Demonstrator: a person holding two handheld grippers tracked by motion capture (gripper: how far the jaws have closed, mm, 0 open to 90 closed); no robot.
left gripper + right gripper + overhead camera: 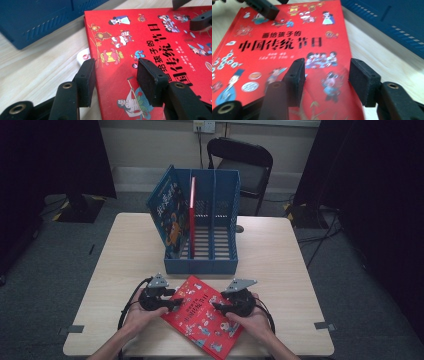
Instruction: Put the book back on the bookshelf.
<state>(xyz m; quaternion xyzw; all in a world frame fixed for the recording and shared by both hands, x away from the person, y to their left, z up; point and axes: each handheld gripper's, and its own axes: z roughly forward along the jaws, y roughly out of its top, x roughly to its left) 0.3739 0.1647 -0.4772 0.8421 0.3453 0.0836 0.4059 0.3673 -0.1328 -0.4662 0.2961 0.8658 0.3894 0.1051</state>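
Red picture book (pixel 205 315) lies flat and askew on the near part of the pale wooden table (pixel 125 250), cover up, between the person's two hands; its cover carries black Chinese lettering and small cartoon figures, clear in both gripper views (pixel 150 50) (pixel 287 42); the left gripper (pixel 170 304) sits at the book's left edge with its jaws spread, and in the left gripper view (pixel 115 75) one pad (pixel 86 80) stands just outside the book's edge while the other (pixel 150 80) stands over the cover, nothing pinched between them; the right gripper (pixel 217 307) sits at the book's right side, jaws likewise spread, and in the right gripper view (pixel 327 77) both pads hang over the red cover near its right edge, whether they touch it I cannot tell; the left hand (pixel 142 312) and right hand (pixel 250 320) come in from the bottom of the high view, each wrapped round its tool, a black cable (pixel 129 307) looping off at the left; just beyond the book stands a blue file rack (pixel 210 265) with upright dividers; a blue picture book (pixel 167 212) leans against its left compartment, and a thin red book (pixel 192 215) stands upright beside it; farther back, past the table's far edge, a black chair (pixel 245 165) faces the wall.
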